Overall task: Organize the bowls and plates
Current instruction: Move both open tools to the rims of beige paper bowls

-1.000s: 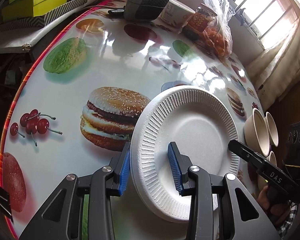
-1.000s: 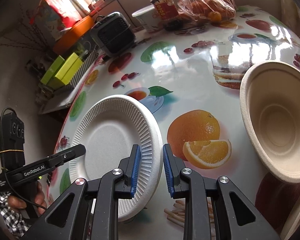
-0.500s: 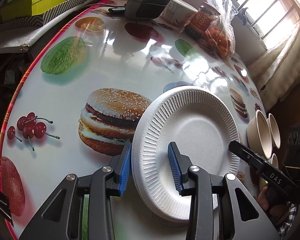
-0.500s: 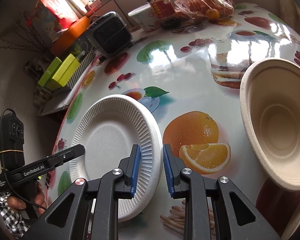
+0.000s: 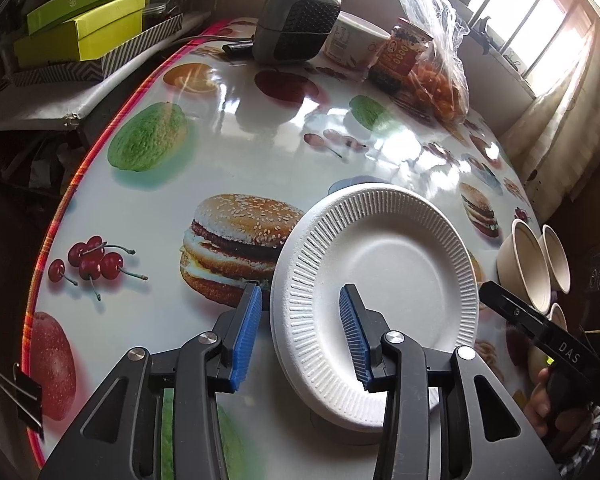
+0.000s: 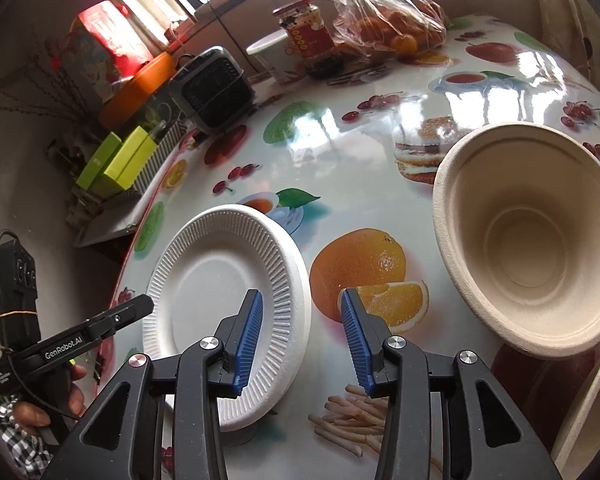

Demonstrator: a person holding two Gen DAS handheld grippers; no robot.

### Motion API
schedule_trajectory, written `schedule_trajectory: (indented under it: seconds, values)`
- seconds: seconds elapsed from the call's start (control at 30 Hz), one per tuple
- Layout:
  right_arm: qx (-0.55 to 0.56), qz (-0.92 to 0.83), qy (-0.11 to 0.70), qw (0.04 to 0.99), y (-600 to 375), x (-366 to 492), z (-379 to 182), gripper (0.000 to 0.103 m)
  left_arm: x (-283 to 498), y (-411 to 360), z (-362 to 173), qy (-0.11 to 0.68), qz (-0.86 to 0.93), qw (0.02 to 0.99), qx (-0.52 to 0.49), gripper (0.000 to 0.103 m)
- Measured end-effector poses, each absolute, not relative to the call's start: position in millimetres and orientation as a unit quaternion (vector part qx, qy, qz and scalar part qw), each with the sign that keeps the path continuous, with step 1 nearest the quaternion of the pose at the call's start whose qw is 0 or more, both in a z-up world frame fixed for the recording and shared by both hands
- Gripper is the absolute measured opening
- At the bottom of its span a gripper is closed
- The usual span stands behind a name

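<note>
A white ribbed paper plate (image 5: 396, 276) lies on the fruit-print table; it also shows in the right wrist view (image 6: 212, 288). My left gripper (image 5: 300, 334) is open, its jaws straddling the plate's left rim. My right gripper (image 6: 300, 338) is open, its left finger over the plate's right rim and its right finger over the printed orange. A beige paper bowl (image 6: 528, 236) stands just right of the right gripper. Several beige bowls (image 5: 532, 264) stand at the table's right edge in the left wrist view.
At the far side stand a black heater (image 5: 296, 20), a white tub (image 5: 352, 44), a red jar (image 5: 400, 56) and a plastic bag of oranges (image 5: 440, 76). Yellow-green boxes (image 5: 84, 28) sit on a shelf off the left edge. A binder clip (image 5: 20, 392) grips the table edge.
My right gripper has opened wide from nearly closed around the plate's rim. The left gripper stays open at the plate's other rim, and the plate has barely moved.
</note>
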State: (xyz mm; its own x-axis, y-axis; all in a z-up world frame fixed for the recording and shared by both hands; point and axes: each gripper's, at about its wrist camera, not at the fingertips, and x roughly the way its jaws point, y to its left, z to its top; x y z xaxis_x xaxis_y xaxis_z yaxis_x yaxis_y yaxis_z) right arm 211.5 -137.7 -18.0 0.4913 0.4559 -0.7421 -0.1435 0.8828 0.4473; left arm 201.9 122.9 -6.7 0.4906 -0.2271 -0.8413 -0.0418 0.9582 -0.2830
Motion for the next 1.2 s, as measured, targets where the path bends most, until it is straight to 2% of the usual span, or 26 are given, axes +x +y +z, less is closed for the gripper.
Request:
schedule_trajectory:
  seconds: [0.3,0.67,0.97,1.2]
  values:
    - [0.147,0.14,0.422,0.883,-168.0,168.3,15.2,0.05,180.5,92.7,21.0,0.465,-0.081,0.875,-0.109,0.051]
    - [0.146,0.04,0.368,0.918,-253.1,113.8,44.3,0.054,167.9,-0.3,30.6,0.464,-0.175,0.866,-0.065,0.053]
    - [0.122,-0.038,0.35,0.928,-311.4,87.1,41.8,0.054,166.7,-74.0,27.5,0.472,-0.232,0.849,-0.042,0.053]
    - [0.13,-0.052,0.367,0.92,-343.7,82.5,24.0,0.054,168.6,-112.5,16.3,0.487,-0.268,0.83,-0.05,0.053]
